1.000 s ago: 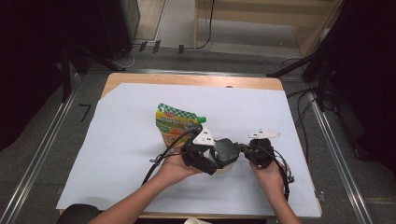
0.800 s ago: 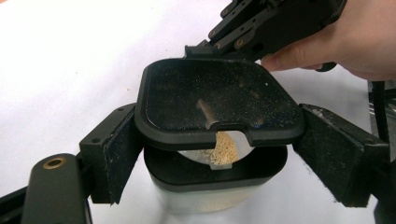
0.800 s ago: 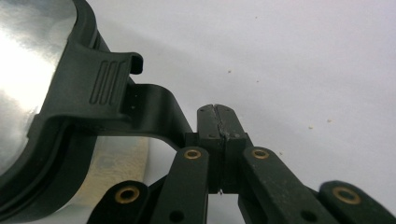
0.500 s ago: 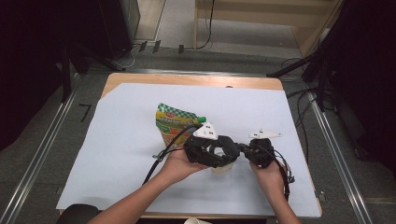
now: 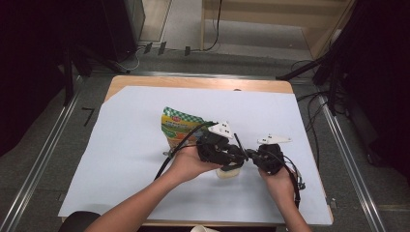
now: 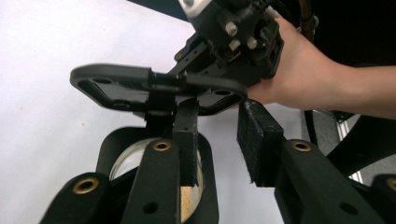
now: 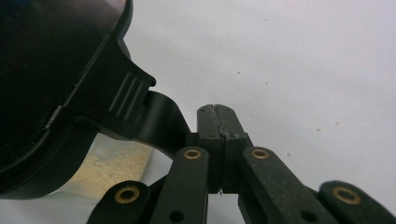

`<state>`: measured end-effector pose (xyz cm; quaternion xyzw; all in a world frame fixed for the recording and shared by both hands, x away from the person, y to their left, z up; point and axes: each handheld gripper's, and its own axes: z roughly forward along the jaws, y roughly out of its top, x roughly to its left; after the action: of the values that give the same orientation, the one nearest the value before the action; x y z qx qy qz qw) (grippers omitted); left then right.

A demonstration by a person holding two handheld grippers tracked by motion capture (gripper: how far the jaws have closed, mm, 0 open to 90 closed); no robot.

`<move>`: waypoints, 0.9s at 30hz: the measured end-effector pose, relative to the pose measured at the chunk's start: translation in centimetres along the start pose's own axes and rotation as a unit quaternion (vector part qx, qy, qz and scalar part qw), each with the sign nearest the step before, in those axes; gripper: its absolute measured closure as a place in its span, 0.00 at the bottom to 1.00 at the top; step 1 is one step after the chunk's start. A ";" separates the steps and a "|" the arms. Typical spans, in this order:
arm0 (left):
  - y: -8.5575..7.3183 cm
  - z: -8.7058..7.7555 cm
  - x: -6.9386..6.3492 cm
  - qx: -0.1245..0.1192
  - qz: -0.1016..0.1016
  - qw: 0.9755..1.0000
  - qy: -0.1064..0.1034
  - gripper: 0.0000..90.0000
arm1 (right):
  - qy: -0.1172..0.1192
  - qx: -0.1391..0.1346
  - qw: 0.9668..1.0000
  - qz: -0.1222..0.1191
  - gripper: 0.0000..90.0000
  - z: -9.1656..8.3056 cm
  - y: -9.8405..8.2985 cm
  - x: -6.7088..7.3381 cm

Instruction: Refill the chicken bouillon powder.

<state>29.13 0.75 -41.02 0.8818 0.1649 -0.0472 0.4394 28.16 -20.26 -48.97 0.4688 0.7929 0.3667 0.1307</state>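
A small clear container (image 5: 228,172) of beige powder stands on the white sheet, between my hands. Its black rim and glass wall (image 6: 126,161) lie just under my left gripper (image 6: 222,144), whose jaws stand open with nothing between the pads. The black lid (image 7: 51,84) is tipped up off the container (image 7: 112,163). My right gripper (image 7: 217,122) is shut on the thin strap that runs from the lid. In the high view both grippers, left (image 5: 237,155) and right (image 5: 251,155), meet tip to tip above the container. A green and yellow bag (image 5: 179,126) lies behind my left hand.
The white sheet (image 5: 121,159) covers most of the wooden table (image 5: 193,82). A few crumbs (image 7: 327,126) dot the sheet. Metal rails (image 5: 43,159) run along both sides on the floor, with cables (image 5: 309,125) at the right. The right hand (image 6: 299,70) is close in front of my left gripper.
My left gripper has shifted a little to the right and away, toward the right gripper. The beige container now peeks out below it. The right gripper has barely moved.
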 end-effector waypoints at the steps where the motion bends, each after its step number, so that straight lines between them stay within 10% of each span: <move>1: 0.2 0.1 0.1 0.002 0.003 1.000 -0.002 0.80 | 0.000 -0.001 1.000 0.001 1.00 0.0 0.0 0.0; 16: 1.2 1.6 0.5 0.011 0.004 0.999 -0.036 0.82 | 0.005 0.003 1.000 0.014 1.00 -0.3 -0.4 0.4; 27: 0.7 -1.1 0.8 0.001 -0.008 0.999 -0.036 0.79 | 0.011 -0.025 0.999 0.030 1.00 -2.7 -0.9 0.0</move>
<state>30.11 1.40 -40.01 0.8786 0.1559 -0.0826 0.4437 26.05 -21.75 -47.68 0.4847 0.7705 0.3953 0.1228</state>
